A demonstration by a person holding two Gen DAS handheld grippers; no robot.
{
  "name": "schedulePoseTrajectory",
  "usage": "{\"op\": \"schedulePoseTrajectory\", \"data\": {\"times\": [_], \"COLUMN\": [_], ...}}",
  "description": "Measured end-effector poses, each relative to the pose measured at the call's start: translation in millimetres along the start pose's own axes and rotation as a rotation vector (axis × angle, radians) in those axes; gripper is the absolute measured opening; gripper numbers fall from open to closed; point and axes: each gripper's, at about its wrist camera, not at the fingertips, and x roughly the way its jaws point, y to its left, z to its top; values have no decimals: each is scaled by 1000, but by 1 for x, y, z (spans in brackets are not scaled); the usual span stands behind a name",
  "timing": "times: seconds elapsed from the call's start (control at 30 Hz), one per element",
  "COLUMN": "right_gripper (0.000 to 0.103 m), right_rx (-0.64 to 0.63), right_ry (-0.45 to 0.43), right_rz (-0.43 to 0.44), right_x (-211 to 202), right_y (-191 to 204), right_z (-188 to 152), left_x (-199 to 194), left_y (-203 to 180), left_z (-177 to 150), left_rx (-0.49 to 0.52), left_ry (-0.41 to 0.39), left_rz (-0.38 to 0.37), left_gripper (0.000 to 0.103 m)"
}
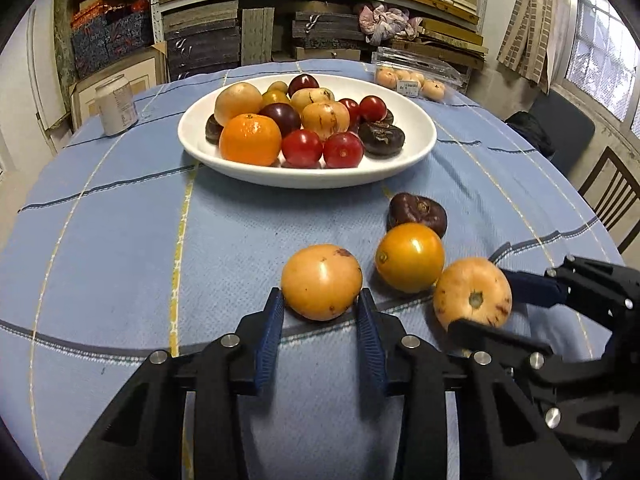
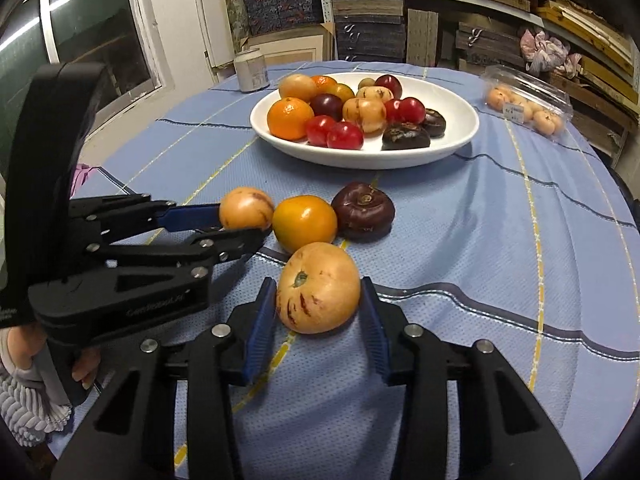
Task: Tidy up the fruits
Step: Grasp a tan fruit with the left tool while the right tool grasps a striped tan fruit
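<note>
On the blue cloth, my left gripper (image 1: 320, 301) is shut on a smooth yellow-orange fruit (image 1: 322, 282), one blue pad against each side. To its right my right gripper (image 2: 319, 293) is shut on a pale orange fruit with purple streaks (image 2: 318, 288), stem end facing up-left. Both fruits rest on the table. Just beyond them lie a yellow tomato (image 1: 410, 258) and a dark purple fruit (image 1: 418, 210). Farther back stands a white plate (image 1: 304, 180) holding several fruits: an orange, red, dark and pale ones. The right wrist view shows the left gripper (image 2: 240, 226) from the side.
A white can (image 1: 116, 104) stands at the far left of the table. A clear plastic box (image 2: 528, 104) with several pale fruits sits at the far right. A wooden chair (image 1: 612, 196) is beyond the table's right edge. Shelves with stacked boxes fill the back.
</note>
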Motion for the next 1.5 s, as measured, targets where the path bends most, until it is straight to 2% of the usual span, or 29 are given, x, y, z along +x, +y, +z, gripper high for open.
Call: {"op": "schedulePoseTrajectory", "data": {"times": [0.23, 0.4, 0.43, 0.5, 0.57, 0.67, 0.7, 0.73, 0.77, 0.8, 0.83, 0.9, 1.0, 1.1, 1.17, 1.27, 1.33, 1.37, 1.4, 1.5], "right_gripper": [41, 41, 41, 41, 41, 41, 41, 41, 41, 41, 41, 41, 41, 40, 39, 39, 39, 39, 39, 38], "right_rx": [21, 38, 39, 39, 41, 42, 39, 35, 32, 32, 33, 32, 33, 29, 24, 27, 22, 22, 24, 30], "right_ry": [-2, -7, -8, -13, -17, 16, 13, 11, 9, 10, 10, 10, 10, 17, 19, 23, 24, 23, 21, 20], "right_rz": [11, 12, 12, 14, 15, 29, 26, 24, 23, 23, 24, 23, 24, 27, 26, 33, 31, 30, 29, 29], "right_x": [0, -1, -2, -3, -5, 1, 1, 0, 0, 0, 0, -1, -1, 1, 2, 3, 3, 2, 2, 2], "right_y": [-3, -5, -5, -5, -5, -5, -4, -3, -2, -2, -3, -2, -2, -1, 0, 0, 1, 1, 1, -1], "right_z": [-1, -2, -2, -2, -2, -3, -2, -2, -2, -2, -2, -2, -2, -2, -2, -3, -3, -3, -3, -3], "left_x": [1, -6, -7, -10, -14, -3, 1, 0, -3, -8, -12, -12, 0, 2, 9, 20, 21, 23, 26, 26], "left_y": [2, 6, 6, 5, 4, 2, 2, 2, 1, 0, 1, 6, 21, 36, 38, 31, 26, 24, 23, 27], "left_z": [4, 4, 4, 2, 1, 2, 4, 5, 6, 7, 9, 14, 21, 29, 36, 39, 42, 43, 42, 40], "left_rx": [-15, -36, -35, -27, -20, -13, -13, -10, -6, -6, -10, -25, -88, -137, -128, -87, -65, -54, -52, -71], "left_ry": [-13, -46, -49, -52, -65, -11, 3, -10, -29, -66, -98, -124, -76, -96, -89, -33, -39, -33, -21, -12], "left_rz": [-45, -30, -27, -24, -6, 1, -3, -2, 13, 57, 75, 87, 78, 77, 66, 41, 37, 37, 30, 1], "left_gripper": [37, 33, 27, 0, 0, 1, 8, 35, 57, 85, 90, 90, 90, 90, 90, 89, 85, 67, 37, 38]}}
